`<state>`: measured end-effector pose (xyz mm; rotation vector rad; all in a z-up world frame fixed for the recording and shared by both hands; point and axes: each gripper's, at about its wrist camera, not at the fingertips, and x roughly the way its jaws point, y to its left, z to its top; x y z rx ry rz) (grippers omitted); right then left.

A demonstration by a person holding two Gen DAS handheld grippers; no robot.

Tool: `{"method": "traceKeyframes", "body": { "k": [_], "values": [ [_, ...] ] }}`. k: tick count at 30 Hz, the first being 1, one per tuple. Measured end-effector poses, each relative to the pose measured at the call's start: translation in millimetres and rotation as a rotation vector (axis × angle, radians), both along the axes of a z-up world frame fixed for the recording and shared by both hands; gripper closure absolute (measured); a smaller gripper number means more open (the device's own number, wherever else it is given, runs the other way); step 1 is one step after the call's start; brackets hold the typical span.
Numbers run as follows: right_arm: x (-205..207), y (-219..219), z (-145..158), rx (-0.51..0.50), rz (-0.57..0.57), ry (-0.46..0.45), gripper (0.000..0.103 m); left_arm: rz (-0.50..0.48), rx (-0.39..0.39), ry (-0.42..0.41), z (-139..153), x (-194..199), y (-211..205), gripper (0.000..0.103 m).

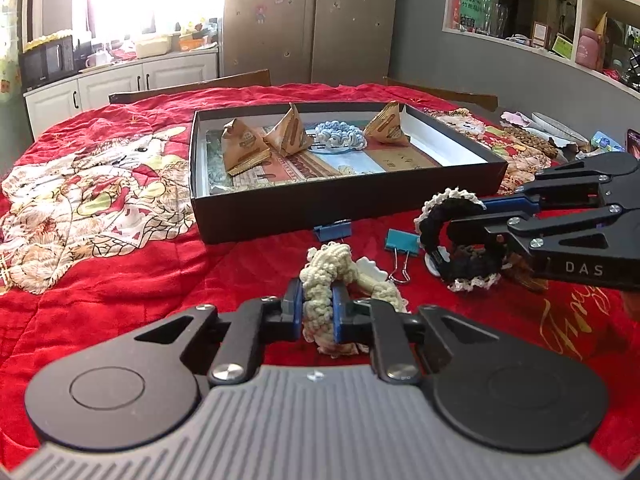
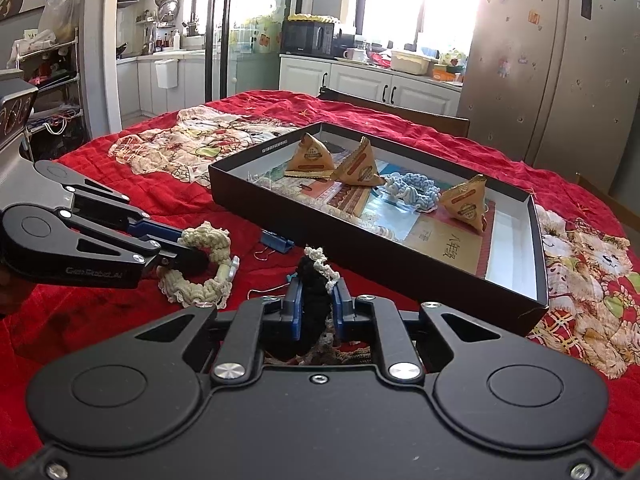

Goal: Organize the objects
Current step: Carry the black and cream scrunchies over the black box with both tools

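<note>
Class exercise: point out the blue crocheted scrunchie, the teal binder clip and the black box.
Blue crocheted scrunchie (image 1: 340, 135), left wrist view, middle of its ruffles.
Teal binder clip (image 1: 401, 241), left wrist view, its body.
Black box (image 1: 344, 208), left wrist view, near wall.

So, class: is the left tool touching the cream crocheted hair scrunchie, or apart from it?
Touching. The left wrist view shows the left tool with both blue pads pressed against the cream crocheted hair scrunchie.

Both wrist cams low; share box (image 1: 344, 216)

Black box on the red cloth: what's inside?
Black box holds three brown pyramid packets, a light blue crocheted piece and printed paper lining. The near wall hides the front strip of the floor.
</note>
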<state>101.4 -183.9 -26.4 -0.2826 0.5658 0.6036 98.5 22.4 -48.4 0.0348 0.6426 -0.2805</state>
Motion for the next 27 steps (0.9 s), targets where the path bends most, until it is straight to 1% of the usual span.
{"method": "traceKeyframes", "body": {
  "k": [27],
  "values": [
    [-12.1,-8.3,16.1,0.061,-0.003,-0.047,0.089,-0.019,-0.015,-0.07,27.0,-14.0,-2.5,0.086]
  ]
}}
